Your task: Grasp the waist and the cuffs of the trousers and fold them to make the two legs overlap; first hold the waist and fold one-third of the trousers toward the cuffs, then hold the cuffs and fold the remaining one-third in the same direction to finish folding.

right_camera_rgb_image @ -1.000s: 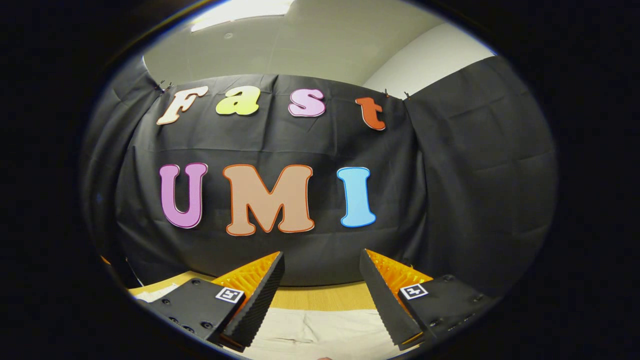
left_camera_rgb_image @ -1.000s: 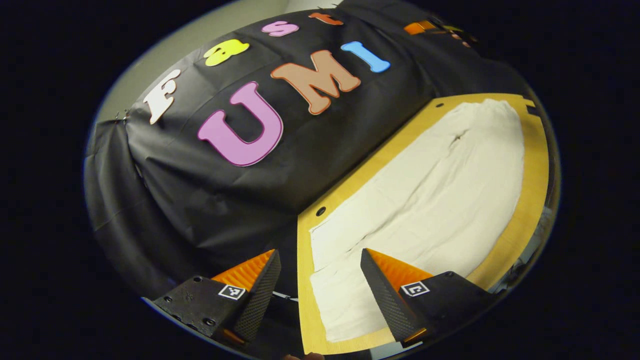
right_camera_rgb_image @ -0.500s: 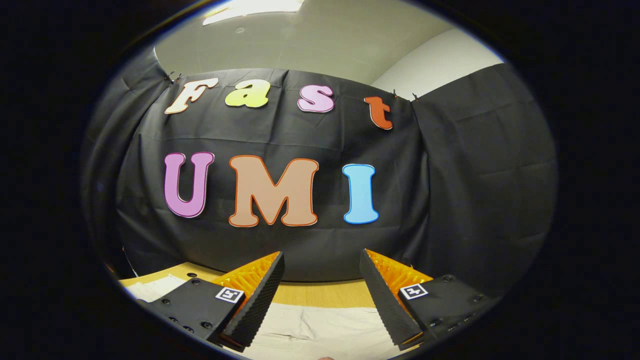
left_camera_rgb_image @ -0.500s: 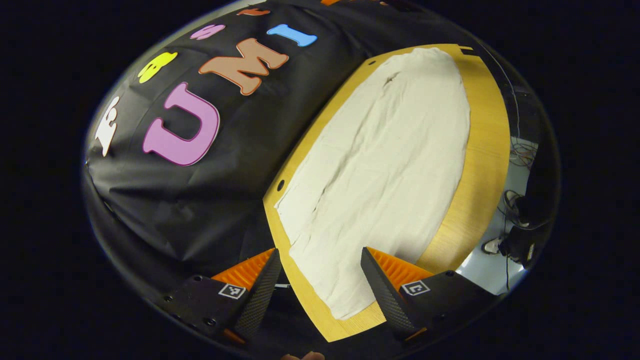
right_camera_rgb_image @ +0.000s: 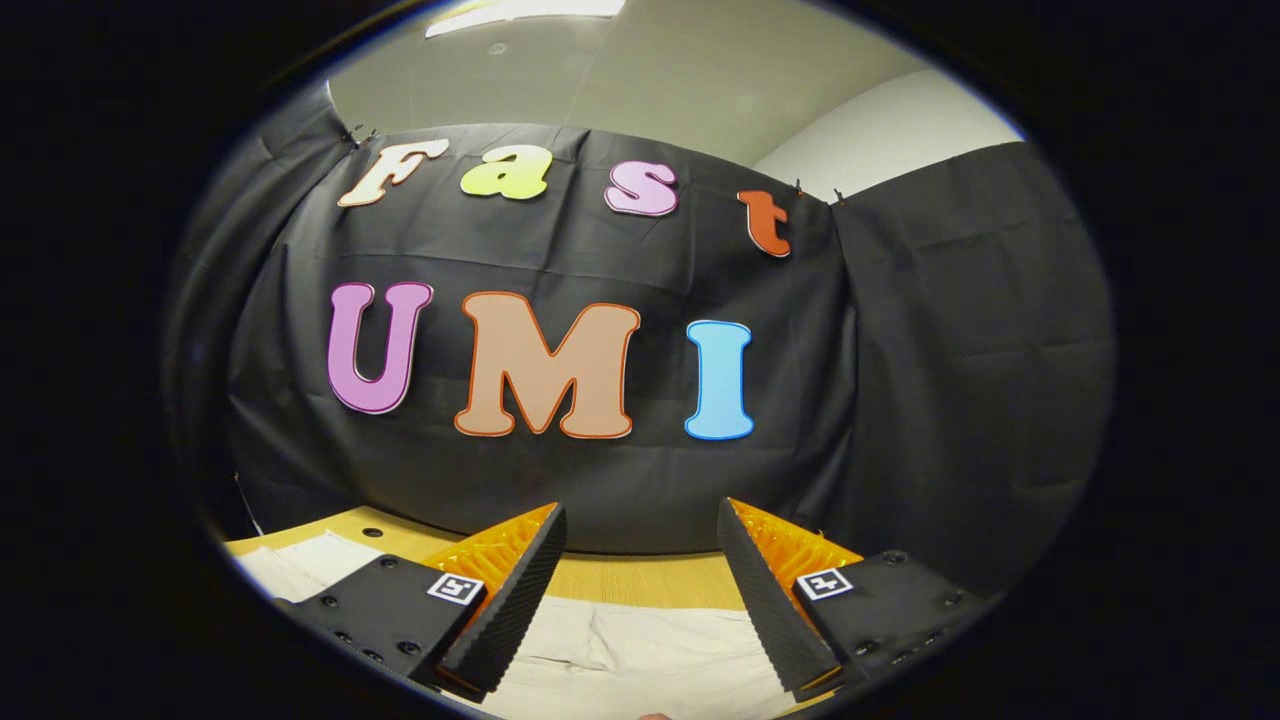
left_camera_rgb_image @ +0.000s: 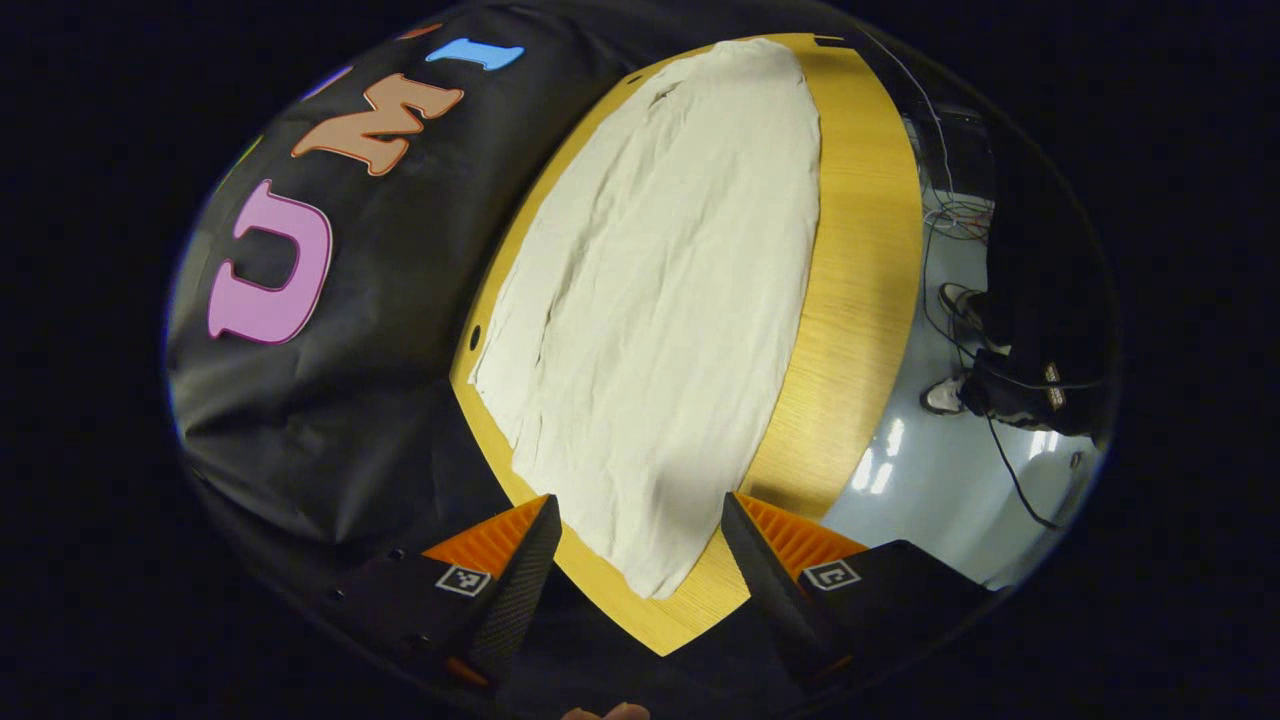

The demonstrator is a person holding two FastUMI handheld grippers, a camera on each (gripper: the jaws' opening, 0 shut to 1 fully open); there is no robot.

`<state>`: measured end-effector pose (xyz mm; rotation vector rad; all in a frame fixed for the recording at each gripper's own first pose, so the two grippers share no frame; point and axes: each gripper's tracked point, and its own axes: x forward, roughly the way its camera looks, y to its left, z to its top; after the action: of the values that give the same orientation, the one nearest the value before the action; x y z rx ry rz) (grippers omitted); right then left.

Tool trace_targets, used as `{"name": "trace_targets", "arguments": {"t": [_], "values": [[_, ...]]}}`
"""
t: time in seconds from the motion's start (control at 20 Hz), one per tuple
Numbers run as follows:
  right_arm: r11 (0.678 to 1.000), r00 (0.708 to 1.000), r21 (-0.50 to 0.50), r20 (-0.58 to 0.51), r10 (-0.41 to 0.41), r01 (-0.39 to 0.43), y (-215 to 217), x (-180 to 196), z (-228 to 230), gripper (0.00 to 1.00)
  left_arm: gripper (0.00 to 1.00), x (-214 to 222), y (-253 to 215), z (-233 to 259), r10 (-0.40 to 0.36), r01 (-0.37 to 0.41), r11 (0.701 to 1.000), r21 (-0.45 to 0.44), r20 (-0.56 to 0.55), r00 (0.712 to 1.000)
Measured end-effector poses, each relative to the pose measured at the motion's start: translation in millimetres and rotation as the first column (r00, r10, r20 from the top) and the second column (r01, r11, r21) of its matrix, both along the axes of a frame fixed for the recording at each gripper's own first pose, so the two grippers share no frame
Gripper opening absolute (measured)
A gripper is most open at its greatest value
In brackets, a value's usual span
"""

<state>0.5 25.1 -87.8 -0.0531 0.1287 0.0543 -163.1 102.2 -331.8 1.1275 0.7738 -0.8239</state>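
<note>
On the wooden table (left_camera_rgb_image: 860, 280), the trousers (left_camera_rgb_image: 660, 300) lie spread out flat. Their long axis runs along the length of the table, from the near end just in front of the left gripper (left_camera_rgb_image: 640, 520) to the far end of the board. Which end is the waist and which holds the cuffs, I cannot tell with certainty. The near end comes to a narrow rounded corner close to the table edge.

The left gripper hangs above this near end and looks down along the garment at a tilt, with its two fingers apart and nothing between them. They do not touch the cloth. At the bottom edge of the left gripper view a small part of a hand (left_camera_rgb_image: 605, 712) shows.

The right gripper (right_camera_rgb_image: 640, 540) is held low and almost level, pointing across the table toward the black cloth wall (right_camera_rgb_image: 950, 350). Its fingers are also wide apart and hold nothing; below them, in the right gripper view, a strip of the trousers (right_camera_rgb_image: 640, 660) is seen on the table (right_camera_rgb_image: 640, 580).

The cloth is off-white and thin, with many soft long wrinkles and one darker fold near the far end. It covers most of the tabletop and leaves a wooden border around it. Beside the table, on the shiny grey floor (left_camera_rgb_image: 930, 500), there are cables (left_camera_rgb_image: 1010, 470) and shoes (left_camera_rgb_image: 945, 395).
</note>
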Motion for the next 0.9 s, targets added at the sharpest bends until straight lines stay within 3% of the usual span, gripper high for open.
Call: {"name": "trace_targets", "arguments": {"t": [0.45, 0.55, 0.9], "values": [[0.999, 0.999, -0.022, -0.002, -0.047, 0.047, -13, -7, 0, 0.97, 0.96, -2, 0, -30, -0.07, 0.074, 0.996, 0.042, -0.082, 0.994], [0.998, 0.998, -0.02, -0.01, -0.058, 0.058, -15, -9, -2, 0.97, 0.9, 3, -4, -31, -0.105, 0.109, 0.993, 0.048, -0.077, 0.991], [0.997, 0.997, -0.021, -0.007, -0.079, 0.079, -14, -13, 1, 0.97, 0.89, 34, -13, -37, -0.146, 0.148, 0.988, 0.049, -0.042, 0.988]]}}
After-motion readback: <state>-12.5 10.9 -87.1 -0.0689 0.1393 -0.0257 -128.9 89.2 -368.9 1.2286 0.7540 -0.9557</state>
